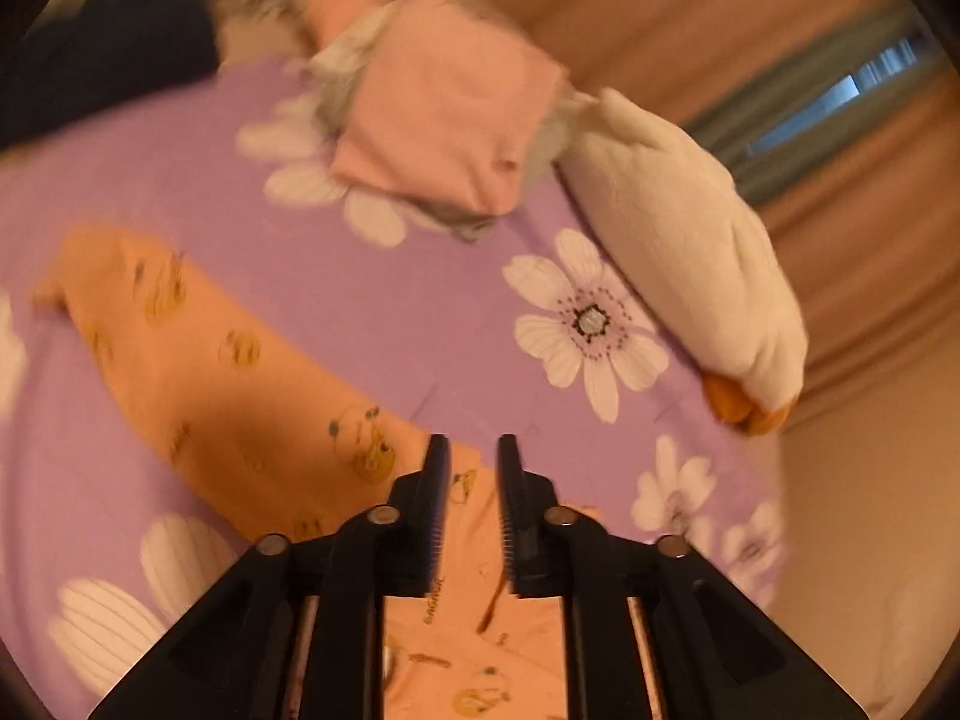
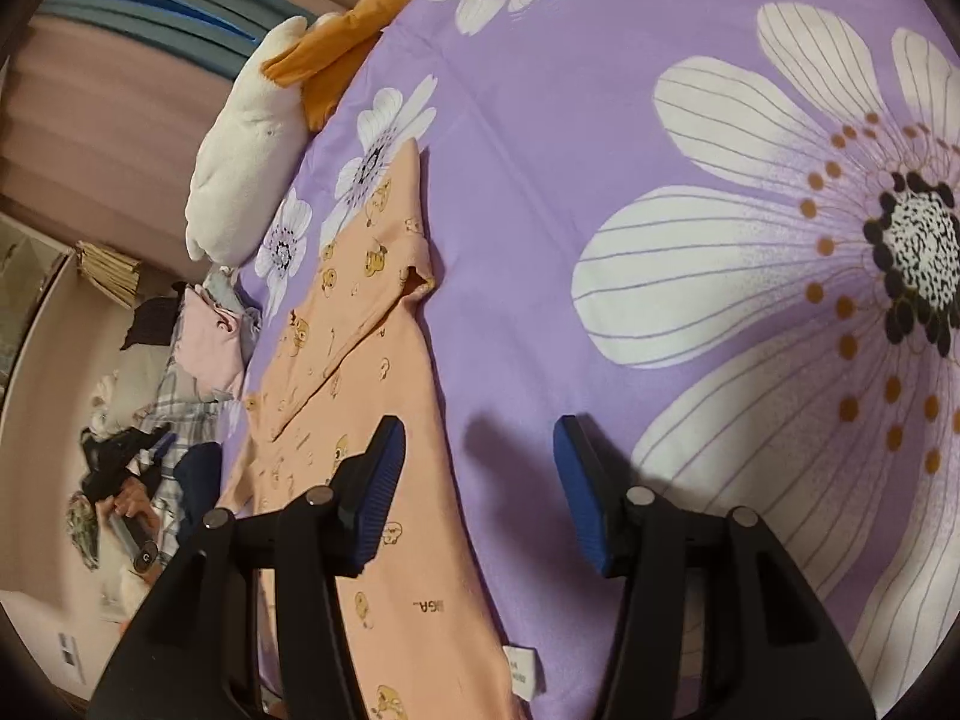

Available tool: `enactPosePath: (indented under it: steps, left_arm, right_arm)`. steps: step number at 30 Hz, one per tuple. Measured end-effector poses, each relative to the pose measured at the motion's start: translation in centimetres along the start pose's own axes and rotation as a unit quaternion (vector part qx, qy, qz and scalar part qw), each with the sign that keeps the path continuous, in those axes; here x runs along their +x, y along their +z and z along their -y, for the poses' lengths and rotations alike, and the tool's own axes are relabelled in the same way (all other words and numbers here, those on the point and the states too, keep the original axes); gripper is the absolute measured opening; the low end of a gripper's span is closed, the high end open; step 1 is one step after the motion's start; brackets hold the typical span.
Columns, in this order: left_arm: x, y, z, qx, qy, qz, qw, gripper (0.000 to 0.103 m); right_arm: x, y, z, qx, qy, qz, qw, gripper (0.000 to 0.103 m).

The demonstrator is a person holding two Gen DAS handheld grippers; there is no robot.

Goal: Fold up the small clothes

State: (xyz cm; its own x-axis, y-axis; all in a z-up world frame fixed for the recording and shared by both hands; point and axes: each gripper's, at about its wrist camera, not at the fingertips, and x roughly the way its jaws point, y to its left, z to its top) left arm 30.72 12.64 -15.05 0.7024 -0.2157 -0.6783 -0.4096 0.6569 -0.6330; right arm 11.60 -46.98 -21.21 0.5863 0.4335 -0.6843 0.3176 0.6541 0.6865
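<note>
An orange garment with a yellow cartoon print (image 1: 198, 348) lies flat on the purple flowered bed sheet (image 1: 420, 300). My left gripper (image 1: 474, 444) hovers above its near end. The jaws stand a narrow gap apart with nothing pinched between them. In the right wrist view the same garment (image 2: 360, 360) has one sleeve folded across its body. My right gripper (image 2: 480, 426) is wide open at the garment's right edge, with one finger over the cloth, the other over bare sheet (image 2: 570, 150).
A folded pink garment (image 1: 444, 114) rests on a pile at the far side of the bed. A white plush duck (image 1: 690, 240) lies along the bed's edge by the curtain. Loose clothes (image 2: 174, 396) and a hand on a handle (image 2: 135, 516) show at far left.
</note>
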Motion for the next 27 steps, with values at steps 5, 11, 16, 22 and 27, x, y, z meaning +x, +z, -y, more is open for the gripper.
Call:
enactPosePath:
  steps: [5,11,16,22,27]
  left_arm:
    - [-1.0,1.1,-6.8,-0.035,-0.003,0.005,0.9994,0.069]
    - [-2.7,4.4,-15.6,-0.123,0.002,0.042,0.9915,0.070]
    - [0.5,6.1,-19.8,-0.181,-0.049,0.006,0.9822,0.070]
    - [2.8,7.7,-19.0,-0.184,-0.103,0.010,0.9775,0.070]
    - [3.4,8.5,-17.4,-0.119,0.043,0.015,0.9918,0.010]
  right_arm:
    - [-0.2,-0.3,-0.4,-0.016,-0.002,-0.013,1.000,0.053]
    - [1.0,-0.5,-2.0,-0.058,-0.045,-0.010,0.997,0.056]
    - [2.3,-0.6,-3.3,-0.127,-0.081,-0.006,0.989,0.062]
    - [2.9,-0.2,-2.9,-0.126,-0.082,0.010,0.989,0.063]
    - [2.9,-0.6,-3.3,-0.130,-0.084,0.017,0.988,0.068]
